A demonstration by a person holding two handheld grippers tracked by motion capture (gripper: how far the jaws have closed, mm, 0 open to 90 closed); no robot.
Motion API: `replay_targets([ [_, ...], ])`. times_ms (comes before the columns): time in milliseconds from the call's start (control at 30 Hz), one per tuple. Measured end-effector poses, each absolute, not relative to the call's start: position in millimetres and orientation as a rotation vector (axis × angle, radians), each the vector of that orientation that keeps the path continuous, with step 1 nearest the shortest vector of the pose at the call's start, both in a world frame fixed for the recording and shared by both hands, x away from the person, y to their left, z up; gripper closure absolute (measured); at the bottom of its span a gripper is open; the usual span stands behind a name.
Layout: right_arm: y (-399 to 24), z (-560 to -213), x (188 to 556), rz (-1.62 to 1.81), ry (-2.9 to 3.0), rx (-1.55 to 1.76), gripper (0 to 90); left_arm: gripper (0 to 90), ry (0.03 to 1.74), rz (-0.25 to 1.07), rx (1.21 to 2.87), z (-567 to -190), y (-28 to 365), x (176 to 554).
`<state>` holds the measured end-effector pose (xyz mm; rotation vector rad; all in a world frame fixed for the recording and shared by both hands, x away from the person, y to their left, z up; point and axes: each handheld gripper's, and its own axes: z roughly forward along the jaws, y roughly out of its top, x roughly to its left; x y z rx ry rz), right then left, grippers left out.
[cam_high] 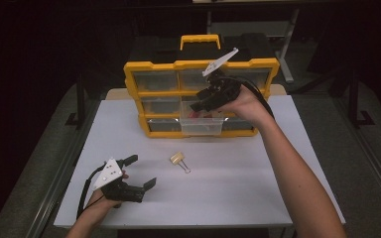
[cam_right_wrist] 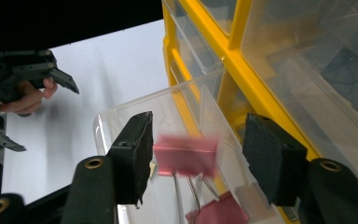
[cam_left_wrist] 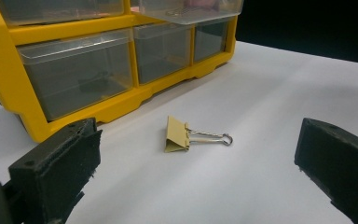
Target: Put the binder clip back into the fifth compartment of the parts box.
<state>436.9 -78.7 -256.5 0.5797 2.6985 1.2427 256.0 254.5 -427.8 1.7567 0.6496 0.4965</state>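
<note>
— Right gripper [cam_right_wrist: 196, 158]?
— Jaws apart over the open clear drawer [cam_high: 202, 125]; a blurred pink binder clip [cam_right_wrist: 185, 155] sits between them, unpressed.
— Left gripper [cam_high: 141, 172]?
— Wide open, empty, near the yellow binder clip [cam_high: 178, 159] on the table [cam_high: 238, 188].

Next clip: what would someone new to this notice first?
The yellow drawer organizer at the table's far edge, with one clear drawer pulled out. Above that drawer hangs the right hand-held gripper, a blurred pink binder clip between its parted jaws and another pink clip in the drawer below. A tan binder clip lies mid-table near the open left hand-held gripper.
</note>
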Motion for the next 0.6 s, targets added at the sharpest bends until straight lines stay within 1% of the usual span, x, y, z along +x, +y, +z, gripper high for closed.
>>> replay_targets([
  [67, -79.4, -255.7, 436.3, 1.247, 2.690, 0.584, 38.6, 0.0, 0.650, 0.496, 1.756, -427.7, 254.7, 256.1],
  [167, -80.6, -254.2, 434.3, 1.263, 2.689, 0.617, 37.9, 0.0, 0.651, 0.496, 1.755, -427.8, 254.7, 256.1],
  [200, -83.4, -253.2, 433.2, 1.261, 2.679, 0.628, 35.8, 0.0, 0.653, 0.494, 1.753, -428.0, 254.5, 256.1],
  [267, -87.0, -251.9, 431.9, 1.283, 2.665, 0.630, 35.7, 0.0, 0.659, 0.491, 1.753, -428.3, 254.1, 255.9],
  [600, -105.7, -250.2, 422.1, 1.297, 2.634, 0.683, 28.9, 0.0, 0.651, 0.494, 1.757, -428.4, 253.2, 256.0],
])
